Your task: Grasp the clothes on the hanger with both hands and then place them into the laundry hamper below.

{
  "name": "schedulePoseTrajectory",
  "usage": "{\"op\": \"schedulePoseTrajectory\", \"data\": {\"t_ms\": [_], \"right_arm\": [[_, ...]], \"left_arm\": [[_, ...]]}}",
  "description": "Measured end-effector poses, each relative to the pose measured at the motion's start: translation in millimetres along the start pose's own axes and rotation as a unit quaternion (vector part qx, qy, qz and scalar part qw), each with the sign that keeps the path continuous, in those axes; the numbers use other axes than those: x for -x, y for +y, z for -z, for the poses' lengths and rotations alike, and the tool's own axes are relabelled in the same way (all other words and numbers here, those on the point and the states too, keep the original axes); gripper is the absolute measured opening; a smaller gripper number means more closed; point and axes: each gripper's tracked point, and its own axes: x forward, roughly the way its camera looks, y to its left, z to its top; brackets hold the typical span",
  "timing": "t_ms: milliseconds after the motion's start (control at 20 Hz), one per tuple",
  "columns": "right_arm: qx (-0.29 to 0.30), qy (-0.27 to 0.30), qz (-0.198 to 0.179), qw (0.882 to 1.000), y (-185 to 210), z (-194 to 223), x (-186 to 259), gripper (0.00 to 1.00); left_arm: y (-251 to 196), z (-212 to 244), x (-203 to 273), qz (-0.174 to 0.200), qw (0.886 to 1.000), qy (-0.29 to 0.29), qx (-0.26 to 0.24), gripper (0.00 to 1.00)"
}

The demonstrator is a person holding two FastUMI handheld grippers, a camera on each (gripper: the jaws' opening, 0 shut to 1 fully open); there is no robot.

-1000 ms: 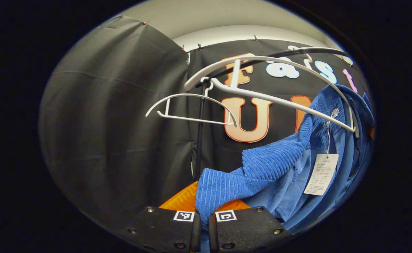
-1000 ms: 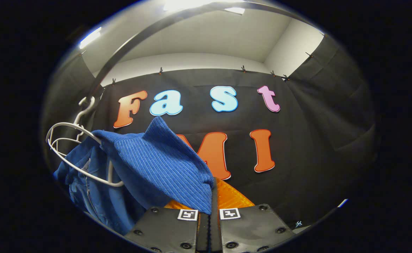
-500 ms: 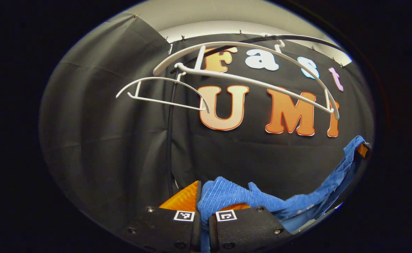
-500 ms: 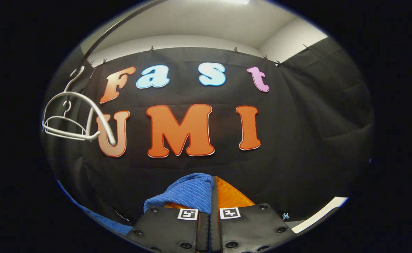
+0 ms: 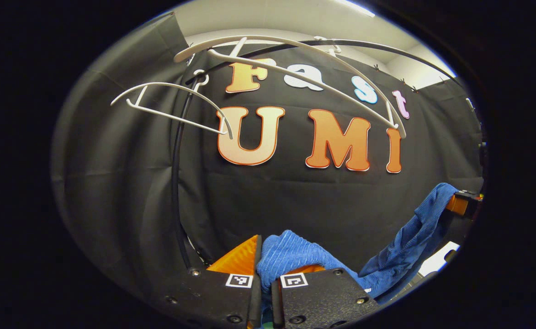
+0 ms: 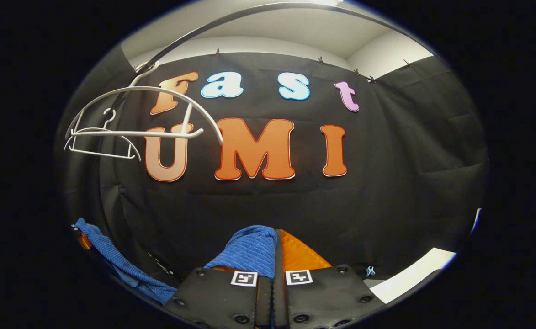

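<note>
A blue ribbed garment (image 5: pixel 290 253) hangs free of the white hangers, stretched between both grippers. In the left gripper view, my left gripper (image 5: pixel 259 249) is shut on one bunched end. The cloth sags rightward, then rises to the right gripper (image 5: pixel 462 203) at the far right edge. In the right gripper view, my right gripper (image 6: pixel 277 244) is shut on the other end of the garment (image 6: pixel 249 249). A strip of the cloth (image 6: pixel 117 269) runs down-left to the left gripper (image 6: pixel 81 238). A large bare hanger (image 5: pixel 295 59) and a smaller bare hanger (image 5: pixel 172 100) hang above on the rail.
A dark curved rail (image 6: pixel 249 13) carries the two white hangers (image 6: pixel 158 93). Its black upright pole (image 5: pixel 175 183) stands left of the left gripper. A pale strip of floor or ledge (image 6: pixel 414 278) shows at the lower right. The black cloth wall is close ahead.
The garment has slid off the large hanger, which now hangs bare. Both grippers have come down with the cloth, so the hangers sit higher in both views.
</note>
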Motion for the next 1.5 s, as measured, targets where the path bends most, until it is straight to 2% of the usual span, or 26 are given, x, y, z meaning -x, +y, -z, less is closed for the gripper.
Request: {"op": "schedulePoseTrajectory", "data": {"t_ms": [200, 350, 550, 700, 750, 850, 1000, 1050, 1150, 1350, 1400, 1500], "right_arm": [[0.017, -0.005, -0.022, 1.0, 15.3, -13.2, 14.3, 0.09], [0.015, -0.001, -0.06, 0.998, 37.1, -24.2, 21.0, 0.09], [0.004, 0.017, -0.142, 0.99, 82.1, -17.1, 22.1, 0.1], [0.007, 0.034, -0.228, 0.973, 122.8, -2.1, 30.4, 0.09], [0.014, 0.046, -0.26, 0.964, 134.8, 11.0, 33.1, 0.09], [0.023, 0.081, -0.297, 0.951, 146.5, 46.9, 38.9, 0.1], [0.012, 0.141, -0.329, 0.934, 155.9, 100.2, 40.4, 0.1], [0.011, 0.161, -0.334, 0.928, 159.6, 120.9, 40.2, 0.1], [0.014, 0.204, -0.341, 0.918, 162.1, 157.4, 41.9, 0.09], [0.029, 0.285, -0.335, 0.898, 161.7, 236.8, 41.7, 0.1], [0.032, 0.307, -0.332, 0.891, 160.3, 256.5, 43.4, 0.1], [0.04, 0.351, -0.319, 0.879, 158.9, 302.8, 43.2, 0.1]], "left_arm": [[4.6, -5.8, -0.6, -0.007, 1.0, -0.01, 0.004, 0.09], [2.7, -10.5, 5.8, -0.008, 1.0, -0.005, 0.029, 0.09], [-20.8, -13.9, 5.0, -0.003, 0.998, 0.003, 0.055, 0.09], [-51.4, -6.2, 7.0, 0.018, 0.998, 0.022, 0.063, 0.09], [-57.3, 1.1, 10.8, 0.017, 0.997, 0.031, 0.061, 0.09], [-66.4, 24.3, 15.7, 0.012, 0.997, 0.055, 0.062, 0.09], [-69.3, 73.2, 16.2, -0.003, 0.991, 0.107, 0.079, 0.09], [-70.7, 92.6, 16.3, -0.002, 0.987, 0.135, 0.087, 0.11], [-68.5, 130.0, 15.2, -0.008, 0.978, 0.182, 0.104, 0.09], [-62.2, 203.2, 15.2, -0.031, 0.957, 0.265, 0.116, 0.12], [-60.4, 221.4, 19.4, -0.035, 0.949, 0.287, 0.122, 0.1], [-60.2, 259.7, 29.3, -0.04, 0.93, 0.336, 0.142, 0.11]]}}
